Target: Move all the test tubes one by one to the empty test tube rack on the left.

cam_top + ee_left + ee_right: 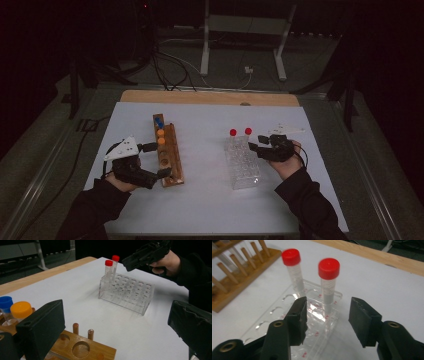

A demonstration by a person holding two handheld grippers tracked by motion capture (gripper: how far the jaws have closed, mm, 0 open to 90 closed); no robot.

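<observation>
A clear plastic tube rack (242, 162) stands on the white sheet, with two red-capped tubes (233, 132) (248, 131) upright in its far end. My right gripper (257, 143) hovers at that end. In the right gripper view its jaws (328, 315) stand apart just short of the nearer red-capped tube (328, 268), and the pads touch nothing. My left gripper (159, 160) is open wide beside the near end of a wooden rack (169, 155) and holds nothing. That rack carries a blue-capped tube (158, 121) and orange-capped ones (160, 133) at its far end.
A white sheet (210, 200) covers the table, with a wooden edge (210, 97) showing at the back. Beyond it are floor cables (170, 65) and a metal stand's legs (280, 55). The wooden rack's near holes (81, 348) hold nothing.
</observation>
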